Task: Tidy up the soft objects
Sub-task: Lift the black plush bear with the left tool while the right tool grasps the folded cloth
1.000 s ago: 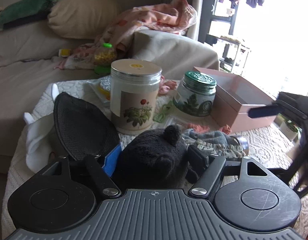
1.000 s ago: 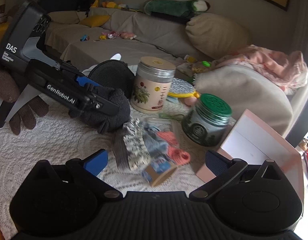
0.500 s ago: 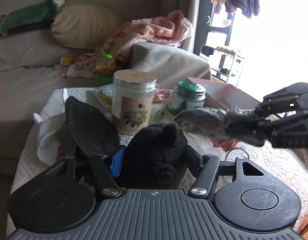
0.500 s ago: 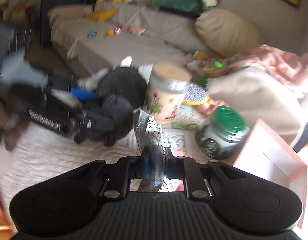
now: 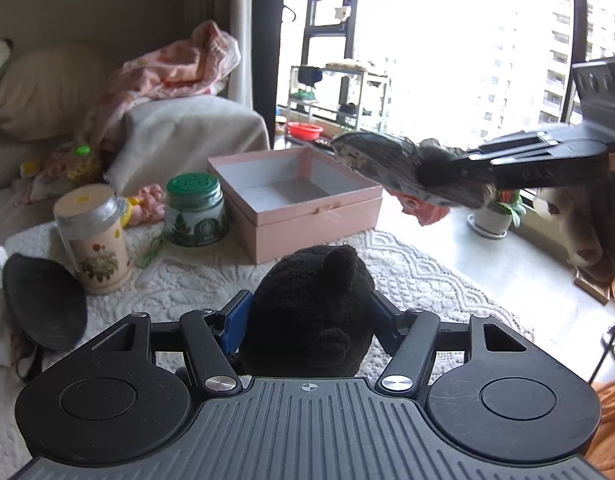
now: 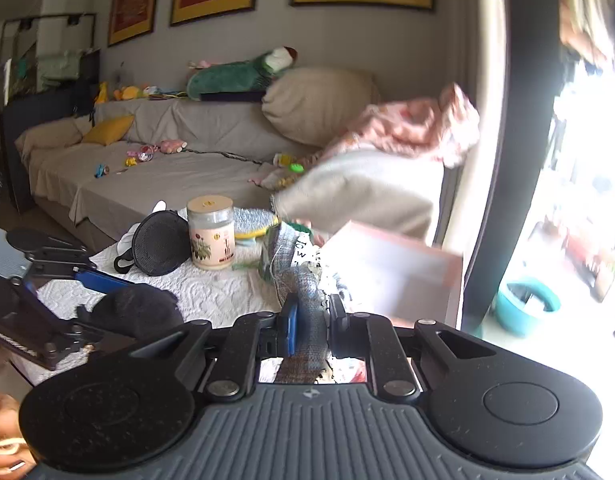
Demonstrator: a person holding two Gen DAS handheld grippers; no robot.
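A black plush toy (image 5: 307,312) with round ears fills my left gripper (image 5: 309,316), which is shut on it above the lace-covered table (image 5: 211,280). My right gripper (image 6: 309,320) is shut on a grey woven fabric bundle (image 6: 295,256) with a white label. In the left wrist view the right gripper (image 5: 447,164) comes in from the right. It holds the fabric bundle (image 5: 379,160) in the air over the near right corner of an open pink box (image 5: 295,196). The right wrist view shows the left gripper (image 6: 119,300) with the plush (image 6: 135,312) at lower left.
A floral jar (image 5: 95,236), a green-lidded jar (image 5: 195,212) and a black mesh pad (image 5: 43,304) stand left of the box. Behind are a sofa (image 6: 167,176), a pillow (image 6: 315,100) and a pink blanket (image 5: 167,76). The floor and a potted plant (image 5: 491,216) lie to the right.
The right gripper shut on the fabric bundle, lifted it off the table and carried it above the pink box. The left gripper rose and swung right with the plush.
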